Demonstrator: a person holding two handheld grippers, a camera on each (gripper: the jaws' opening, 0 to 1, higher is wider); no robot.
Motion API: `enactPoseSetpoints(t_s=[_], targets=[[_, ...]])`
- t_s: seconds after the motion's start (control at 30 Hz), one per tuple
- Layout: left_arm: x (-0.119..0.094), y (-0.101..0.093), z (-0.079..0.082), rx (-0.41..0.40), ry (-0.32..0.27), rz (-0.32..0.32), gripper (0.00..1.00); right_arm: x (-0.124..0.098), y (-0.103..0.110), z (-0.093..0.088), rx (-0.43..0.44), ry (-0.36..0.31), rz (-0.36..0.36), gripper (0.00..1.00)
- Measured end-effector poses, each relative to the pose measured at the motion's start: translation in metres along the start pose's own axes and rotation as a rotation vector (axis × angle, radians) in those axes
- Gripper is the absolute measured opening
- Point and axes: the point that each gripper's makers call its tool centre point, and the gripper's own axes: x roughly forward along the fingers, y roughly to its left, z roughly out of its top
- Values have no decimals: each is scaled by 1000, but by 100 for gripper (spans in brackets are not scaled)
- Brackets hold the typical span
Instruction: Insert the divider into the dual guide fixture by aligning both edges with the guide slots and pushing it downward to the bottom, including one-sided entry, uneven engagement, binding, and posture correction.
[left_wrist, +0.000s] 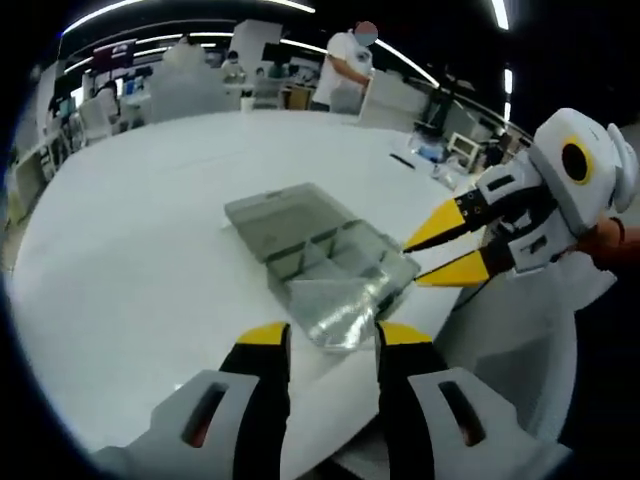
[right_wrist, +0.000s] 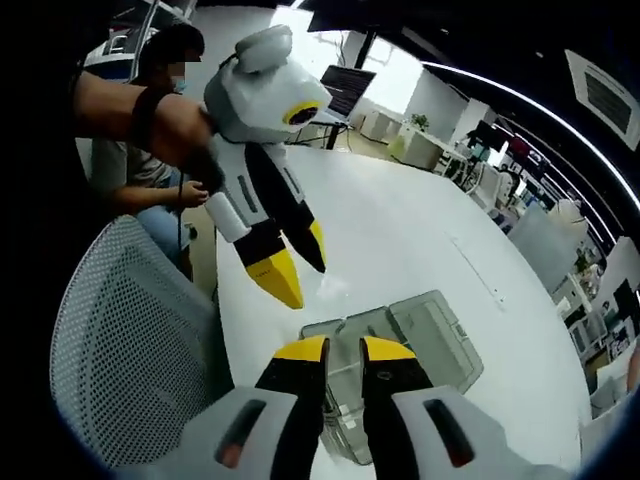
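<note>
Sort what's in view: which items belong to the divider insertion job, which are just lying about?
Job:
- clear compartment box, lid open, on the white table
- left gripper, at the box's near edge
- right gripper, open beside the box

Lying about:
- mesh chair
- dark object on the table
- bins at the far table edge

Open white desk (left_wrist: 150, 220) on the far and left sides of the clear compartment box (left_wrist: 320, 255). Right tool (left_wrist: 452, 245) close against the box's right edge, jaws parted. Mesh chair (right_wrist: 120, 340) just beside the near desk edge; seated person (right_wrist: 150, 160) behind it.
</note>
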Motion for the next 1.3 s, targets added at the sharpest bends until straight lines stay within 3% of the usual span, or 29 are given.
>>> enactPoseSetpoints(t_s=[0.57, 0.93, 1.3], targets=[[8, -24, -2, -1, 47, -117, 32, 8, 22, -6, -246, 46, 76, 9], [8, -34, -9, -17, 73, -176, 32, 9, 29, -8, -354, 52, 89, 7], [8, -41, -9, -40, 93, -239, 32, 7, 35, -9, -513, 64, 105, 4]])
